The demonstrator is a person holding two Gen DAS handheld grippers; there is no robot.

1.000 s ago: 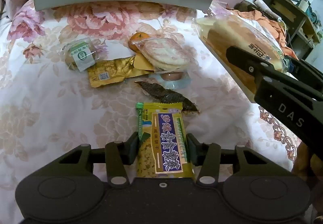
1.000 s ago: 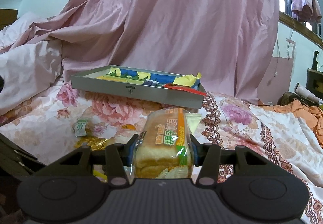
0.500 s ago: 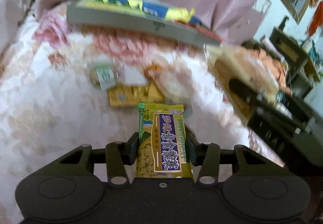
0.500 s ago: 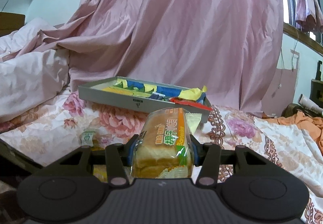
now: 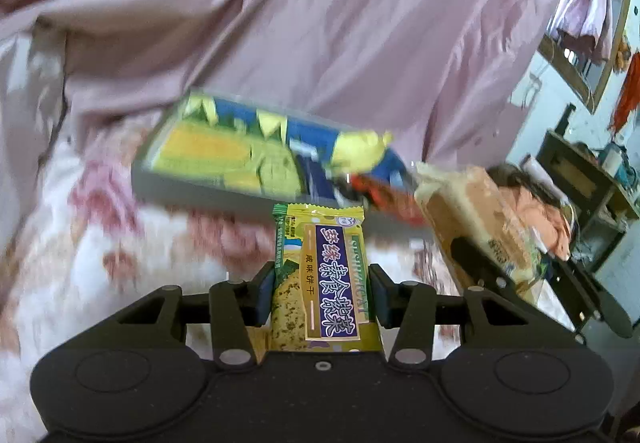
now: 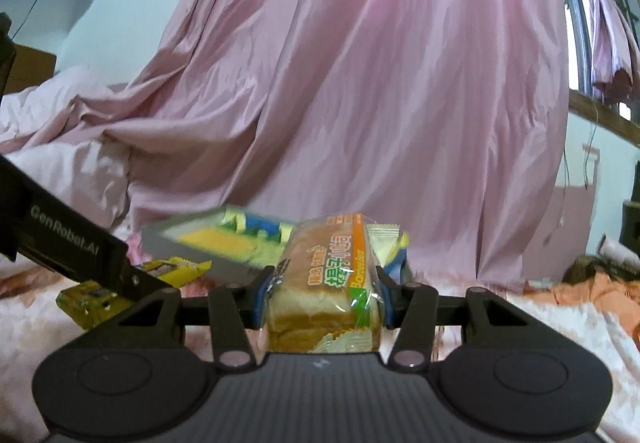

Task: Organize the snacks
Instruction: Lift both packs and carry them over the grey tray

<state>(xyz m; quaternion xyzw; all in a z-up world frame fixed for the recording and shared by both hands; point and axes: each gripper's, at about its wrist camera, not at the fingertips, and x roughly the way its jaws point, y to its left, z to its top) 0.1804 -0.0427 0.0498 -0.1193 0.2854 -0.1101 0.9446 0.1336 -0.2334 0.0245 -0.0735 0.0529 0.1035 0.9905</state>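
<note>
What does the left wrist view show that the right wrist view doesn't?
Only the left wrist view shows the left claw shut on the yellow cracker packet, and dark furniture at right. Only the right wrist view shows the right claw head-on, shut on the bread pack, plus a gold packet lying on the floral bedspread. Both share the grey tray of snacks and the pink curtain.
</note>
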